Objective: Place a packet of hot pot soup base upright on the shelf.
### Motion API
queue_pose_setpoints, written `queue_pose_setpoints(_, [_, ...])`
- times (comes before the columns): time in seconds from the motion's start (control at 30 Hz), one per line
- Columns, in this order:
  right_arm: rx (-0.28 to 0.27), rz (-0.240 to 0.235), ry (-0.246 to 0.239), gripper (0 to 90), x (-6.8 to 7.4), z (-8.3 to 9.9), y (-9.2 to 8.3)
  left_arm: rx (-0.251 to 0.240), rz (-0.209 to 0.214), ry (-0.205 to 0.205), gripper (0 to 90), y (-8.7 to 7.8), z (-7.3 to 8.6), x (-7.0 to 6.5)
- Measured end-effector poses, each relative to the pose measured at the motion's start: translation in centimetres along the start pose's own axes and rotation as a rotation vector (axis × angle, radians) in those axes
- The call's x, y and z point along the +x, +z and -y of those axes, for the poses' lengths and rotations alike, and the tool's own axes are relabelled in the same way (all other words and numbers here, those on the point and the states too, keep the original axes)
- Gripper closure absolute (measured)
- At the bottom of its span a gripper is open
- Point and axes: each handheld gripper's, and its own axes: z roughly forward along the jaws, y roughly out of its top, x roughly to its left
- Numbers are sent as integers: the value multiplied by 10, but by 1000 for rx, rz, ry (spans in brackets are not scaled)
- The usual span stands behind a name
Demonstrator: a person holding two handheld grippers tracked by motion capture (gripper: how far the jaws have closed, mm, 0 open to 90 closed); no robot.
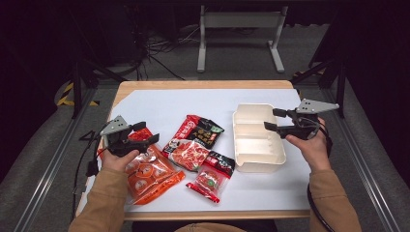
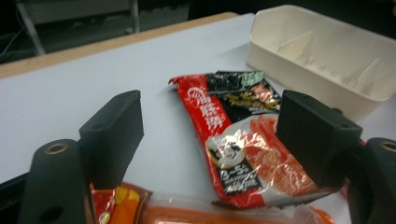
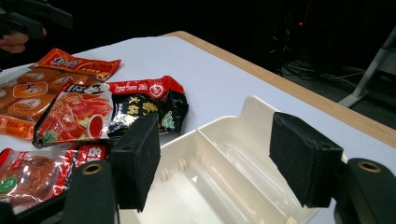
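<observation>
High view, left tongs (image 1: 145, 132) wide over orange packet (image 1: 150, 174), right tongs (image 1: 271, 119) wide above cream tray (image 1: 261, 159)

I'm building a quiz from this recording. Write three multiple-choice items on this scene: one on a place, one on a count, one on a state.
1. Where does the cream tray stand relative to the snack packets?
A. to their right in the high view
B. to their left
C. on top of them

2. How many packets lie inside the tray?
A. three
B. none
C. one

3. How do the jaws of the right gripper stand?
A. shut on a packet
B. shut on the tray's wall
C. open, holding nothing

Answers:
1 A, since the tray sits right of the red-and-black packet on the white table.
2 B, since its compartments show bare in the right gripper view.
3 C, since the pads stand apart above the tray.
</observation>
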Motion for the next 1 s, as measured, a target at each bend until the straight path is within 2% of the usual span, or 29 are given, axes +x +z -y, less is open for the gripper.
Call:
queue_pose_setpoints(0.03, [0,0,0,343,0,0,0,0,0,0,230,0,0,0])
queue_pose_setpoints(0.07, [-1,3,2,344,0,0,-1,-31,2,3,219,0,-4,0])
queue_pose_setpoints(0.2, [-4,2,8,345,-1,1,0,-13,-8,18,218,4,-8,0])
queue_pose_setpoints(0.27, [3,3,9,346,-1,2,1,-15,14,26,221,8,-13,0])
queue_pose_setpoints(0.33, [8,10,15,348,-2,2,2,-6,25,8,235,14,-19,1])
queue_pose_setpoints(0.4, [4,15,12,350,-3,3,2,-4,31,10,249,17,-22,2])
queue_pose_setpoints(0.53, [-18,34,9,364,-5,2,-1,27,25,4,257,31,-30,4])
queue_pose_setpoints(0.57, [-15,21,22,366,-5,2,-1,32,23,7,257,34,-32,5])
queue_pose_setpoints(0.67, [-19,25,27,367,-7,3,-4,53,9,18,258,44,-37,4])
queue_pose_setpoints(0.73, [-16,20,37,355,-9,4,-4,67,12,32,264,51,-40,4])
queue_pose_setpoints(0.77, [-14,18,36,354,-9,4,-4,86,17,27,269,54,-41,4])
queue_pose_setpoints(0.9, [-3,28,26,351,-8,4,-4,106,22,28,284,65,-46,6])
queue_pose_setpoints(1.0, [-8,31,28,358,-8,4,-6,98,30,26,300,71,-50,7])
